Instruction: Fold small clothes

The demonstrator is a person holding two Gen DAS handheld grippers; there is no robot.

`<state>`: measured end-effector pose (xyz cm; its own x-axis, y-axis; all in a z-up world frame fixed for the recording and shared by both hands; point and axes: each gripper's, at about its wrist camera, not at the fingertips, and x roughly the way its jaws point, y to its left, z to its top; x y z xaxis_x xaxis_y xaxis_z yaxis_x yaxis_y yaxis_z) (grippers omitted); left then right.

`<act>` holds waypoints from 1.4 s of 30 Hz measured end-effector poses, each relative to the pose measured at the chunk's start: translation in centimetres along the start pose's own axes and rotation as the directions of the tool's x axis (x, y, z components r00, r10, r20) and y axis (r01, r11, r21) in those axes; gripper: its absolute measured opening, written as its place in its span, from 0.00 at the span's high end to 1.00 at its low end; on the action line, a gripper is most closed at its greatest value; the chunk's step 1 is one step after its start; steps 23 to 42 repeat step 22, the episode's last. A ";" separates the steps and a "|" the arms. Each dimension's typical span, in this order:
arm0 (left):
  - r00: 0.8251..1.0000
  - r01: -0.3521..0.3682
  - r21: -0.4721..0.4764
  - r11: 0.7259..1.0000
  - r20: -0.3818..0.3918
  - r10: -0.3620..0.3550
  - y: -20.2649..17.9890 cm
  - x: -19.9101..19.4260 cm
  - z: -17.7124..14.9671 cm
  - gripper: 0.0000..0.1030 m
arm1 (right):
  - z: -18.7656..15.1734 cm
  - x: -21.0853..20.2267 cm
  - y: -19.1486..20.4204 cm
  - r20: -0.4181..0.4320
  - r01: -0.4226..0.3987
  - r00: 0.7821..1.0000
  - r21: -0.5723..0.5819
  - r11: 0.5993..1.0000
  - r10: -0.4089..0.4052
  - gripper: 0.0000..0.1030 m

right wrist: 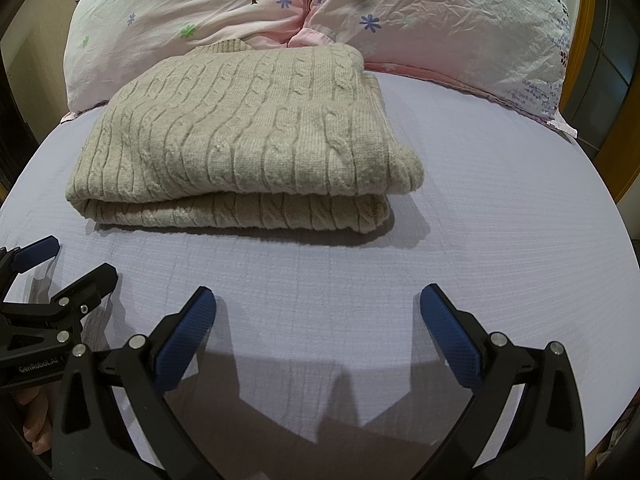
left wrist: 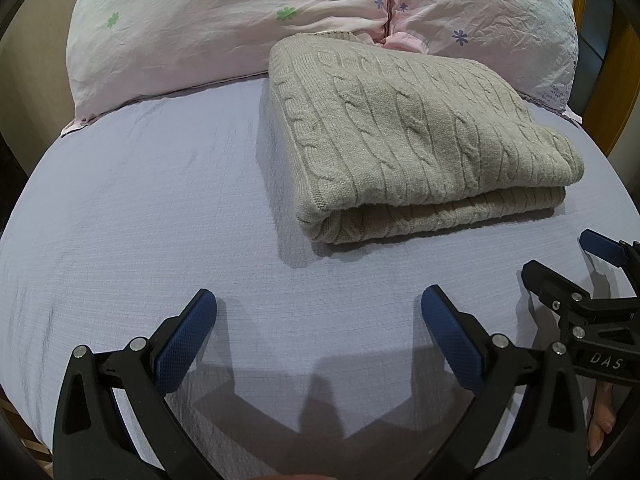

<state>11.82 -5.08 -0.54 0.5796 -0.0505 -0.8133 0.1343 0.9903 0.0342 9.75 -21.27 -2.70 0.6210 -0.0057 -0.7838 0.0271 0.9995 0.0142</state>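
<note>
1. My left gripper hovers low over the lavender bed sheet, its jaws spread wide with nothing between the blue pads. Only bare sheet and the gripper's own shadow lie under them.
2. The beige cable-knit sweater lies folded into a thick rectangle on the sheet, ahead of my left gripper and to its right, apart from both grippers. Its doubled edge faces me, the upper layer resting on the lower one.
3. Behind the sweater, two pink floral pillows stand side by side against the head of the bed. The sweater's far edge reaches their base, right about where the two meet.
4. My right gripper also hovers over the sheet, jaws released and wide apart, holding nothing. From this wrist view the sweater sits ahead and to the left, near but not touching.
5. The two grippers are close beside each other: each shows at the edge of the other's view, the right one also with its jaws parted.
6. At the far right, a wooden frame edges the bed.
</note>
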 end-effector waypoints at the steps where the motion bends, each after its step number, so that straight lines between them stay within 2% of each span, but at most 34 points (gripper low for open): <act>1: 1.000 0.000 0.000 1.000 0.000 0.000 0.0 0.0 0.0 0.01 | 0.0 0.0 0.0 0.000 0.000 1.000 0.000 1.000 0.000 0.02; 42: 1.000 -0.003 -0.003 1.000 0.002 0.003 0.0 0.0 -0.1 0.01 | 0.0 0.0 0.0 0.000 0.000 1.000 0.000 1.000 0.000 0.02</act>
